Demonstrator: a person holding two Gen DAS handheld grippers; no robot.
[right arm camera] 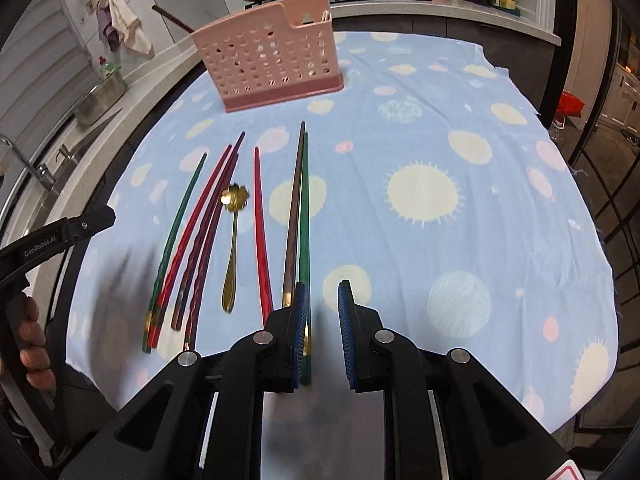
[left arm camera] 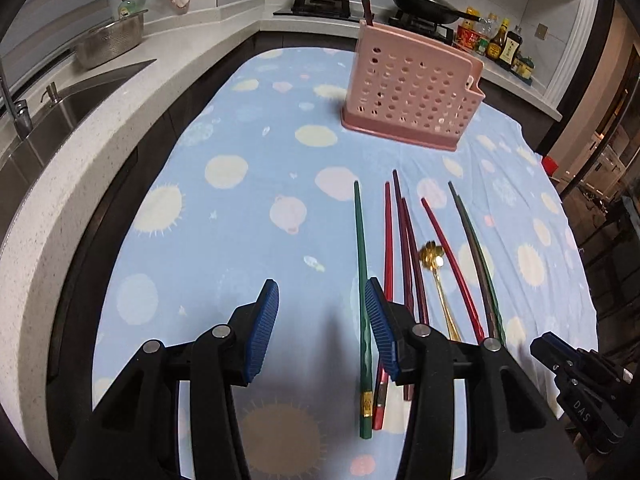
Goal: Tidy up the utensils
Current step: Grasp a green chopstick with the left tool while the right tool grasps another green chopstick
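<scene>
Chopsticks [left arm camera: 362, 264] and gold spoon [left arm camera: 434, 264] loose in a row near the table's front edge, long axes toward pink holder [left arm camera: 412, 92] at the far edge; left gripper [left arm camera: 324, 320] parted, empty, nearer the green stick; right gripper [right arm camera: 323, 312] parted, empty; dotted blue cloth [left arm camera: 240, 200], kitchen counter [left arm camera: 100, 128] beyond.

Both wrist cameras are looking steeply down along their fingers, close above the blue spotted tablecloth [left arm camera: 256, 184], sharing the perforated pink plastic utensil holder [right arm camera: 272, 64] at upper frame and coloured chopsticks [left arm camera: 404, 248].
</scene>
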